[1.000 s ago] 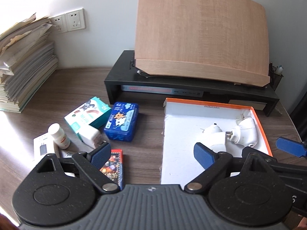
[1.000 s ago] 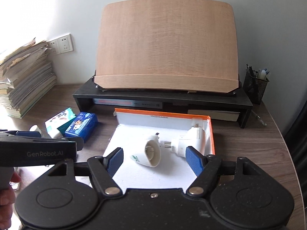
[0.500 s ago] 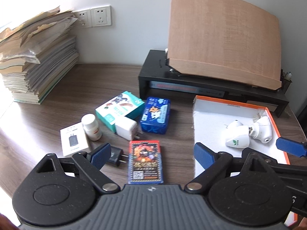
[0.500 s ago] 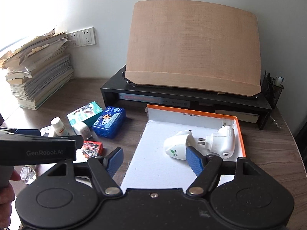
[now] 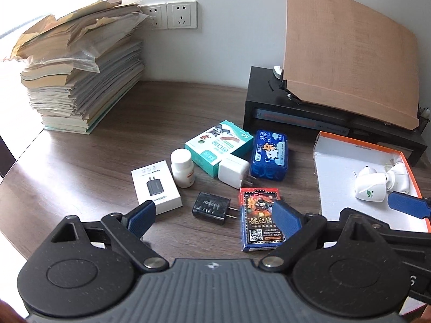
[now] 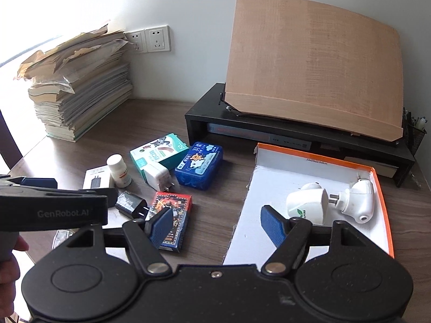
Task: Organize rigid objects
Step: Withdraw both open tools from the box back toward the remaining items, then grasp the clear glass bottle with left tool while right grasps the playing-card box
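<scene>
An orange-rimmed white box (image 5: 336, 177) (image 6: 269, 188) lies on the desk at the right and holds two white plug devices (image 5: 370, 187) (image 6: 307, 204). Left of it lie a black charger (image 5: 211, 207) (image 6: 129, 204), a white charger (image 5: 233, 171), a card deck (image 5: 260, 218) (image 6: 172, 210), a blue box (image 5: 269, 154), a teal box (image 5: 219, 146), a white bottle (image 5: 183, 171) and a white charger box (image 5: 156, 187). My left gripper (image 5: 215, 218) is open above the black charger and card deck. My right gripper (image 6: 218, 226) is open over the box's left edge. Both are empty.
A tall stack of papers (image 5: 78, 80) stands at the back left. A black monitor riser (image 6: 296, 134) carrying a tilted wooden board (image 6: 312, 75) stands behind the box. Wall sockets (image 5: 172, 14) are at the back. A mesh pen holder (image 6: 416, 132) is at the far right.
Both grippers have swung left and pulled back from the box. The loose items on the desk have come into full view. Nothing on the desk has moved; both grippers stay open.
</scene>
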### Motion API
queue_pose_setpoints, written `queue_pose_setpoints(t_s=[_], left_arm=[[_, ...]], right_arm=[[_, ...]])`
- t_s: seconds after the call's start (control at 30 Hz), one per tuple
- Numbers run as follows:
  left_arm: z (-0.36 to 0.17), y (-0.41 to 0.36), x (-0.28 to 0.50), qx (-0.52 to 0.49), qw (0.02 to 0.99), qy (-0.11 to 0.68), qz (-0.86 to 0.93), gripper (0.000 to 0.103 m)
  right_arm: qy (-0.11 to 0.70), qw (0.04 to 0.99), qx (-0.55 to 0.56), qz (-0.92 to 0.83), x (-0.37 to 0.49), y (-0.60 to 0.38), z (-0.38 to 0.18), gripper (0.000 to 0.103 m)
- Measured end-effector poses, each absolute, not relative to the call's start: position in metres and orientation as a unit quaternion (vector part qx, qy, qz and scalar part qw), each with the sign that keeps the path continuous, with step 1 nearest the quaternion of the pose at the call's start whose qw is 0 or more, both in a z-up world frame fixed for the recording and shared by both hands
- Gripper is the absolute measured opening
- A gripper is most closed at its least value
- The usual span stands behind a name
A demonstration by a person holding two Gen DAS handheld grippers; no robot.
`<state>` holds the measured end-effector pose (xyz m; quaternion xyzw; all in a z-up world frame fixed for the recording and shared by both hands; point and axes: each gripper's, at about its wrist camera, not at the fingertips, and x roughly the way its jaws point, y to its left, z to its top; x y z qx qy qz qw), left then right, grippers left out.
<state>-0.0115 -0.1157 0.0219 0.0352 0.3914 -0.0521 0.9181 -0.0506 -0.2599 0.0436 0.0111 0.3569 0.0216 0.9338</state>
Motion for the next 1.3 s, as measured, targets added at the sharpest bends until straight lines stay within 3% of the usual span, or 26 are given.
queue_pose_setpoints(t_s=[1.13, 1.3], left_arm=[[-0.056, -0.028, -0.040, -0.007, 0.903, 0.426, 0.053, 0.099], [-0.069, -0.027, -0.035, 0.010, 0.904, 0.423, 0.053, 0.094]], right_arm=[[0.417, 0.902, -0.012, 0.107, -0.037, -0.207, -0.012, 0.085], [0.422, 0.900, -0.013, 0.105, -0.036, -0.207, -0.017, 0.085]])
